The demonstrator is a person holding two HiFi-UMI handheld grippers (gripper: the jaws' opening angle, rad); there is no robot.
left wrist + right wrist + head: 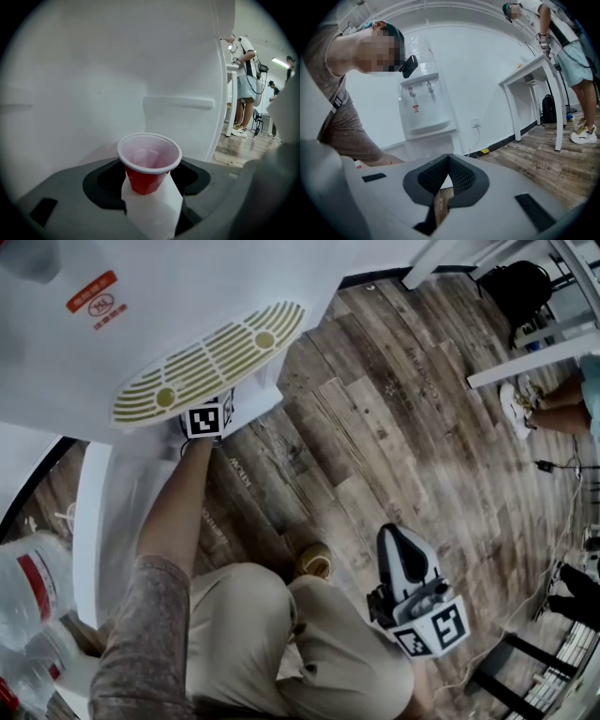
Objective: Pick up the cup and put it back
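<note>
A red cup (pixel 149 157) with a white inside stands upright between the jaws of my left gripper (pixel 149 180), inside a white cabinet (pixel 93 84). The dark pads sit against its red sides, so the gripper is shut on it. In the head view only this gripper's marker cube (pixel 204 420) shows, with the jaws and the cup hidden under the water dispenser (pixel 187 324). My right gripper (pixel 392 532) hangs over the wooden floor by the person's knee. Its tips (pixel 448 157) meet with nothing between them.
The dispenser's yellow drip grille (pixel 211 362) juts out above my left arm. Large water bottles (pixel 28 587) lie at the lower left. A small round yellowish thing (pixel 316 562) sits on the floor. White table legs (pixel 525 362) and a standing person (pixel 576 70) are at the right.
</note>
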